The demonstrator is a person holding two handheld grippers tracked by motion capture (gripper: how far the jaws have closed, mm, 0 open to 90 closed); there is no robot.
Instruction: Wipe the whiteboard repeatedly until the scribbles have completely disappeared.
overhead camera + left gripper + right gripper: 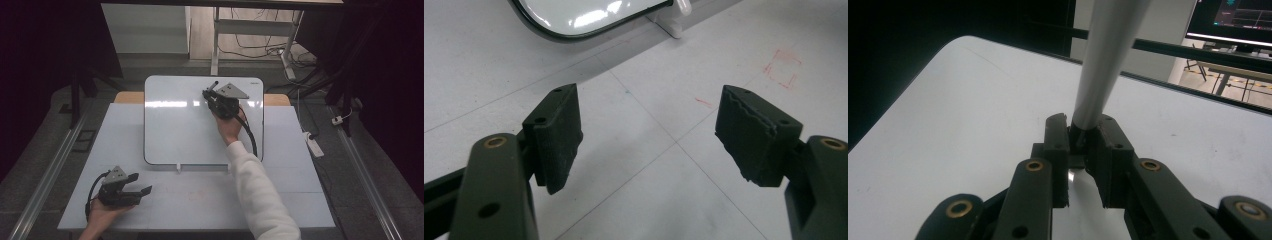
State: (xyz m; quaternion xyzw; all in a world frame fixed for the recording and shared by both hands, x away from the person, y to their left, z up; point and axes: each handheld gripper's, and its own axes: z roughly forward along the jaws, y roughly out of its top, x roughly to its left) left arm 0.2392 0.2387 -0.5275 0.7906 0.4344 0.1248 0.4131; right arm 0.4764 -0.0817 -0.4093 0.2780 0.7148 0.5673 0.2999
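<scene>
**benchwatcher:** So where's the marker (1108,55) at? I see the right tool (214,93) up in the upper middle of the high view, over the whiteboard (175,125).

**gripnerd:** Yep, right tool is clamped nearly shut on the marker's dark end. In the right gripper view the pale barrel runs from between the pads up and away to the top of the frame, so its long axis is roughly in line with the tool, leaning a bit right. Can't tell if the tip touches the board.

**benchwatcher:** And the left one?

**gripnerd:** Left tool (142,184) sits at the lower left on the bench (210,200), jaws wide apart, holding nothing. Well apart from the marker, so my guess is any writing is the right hand's job.
</scene>
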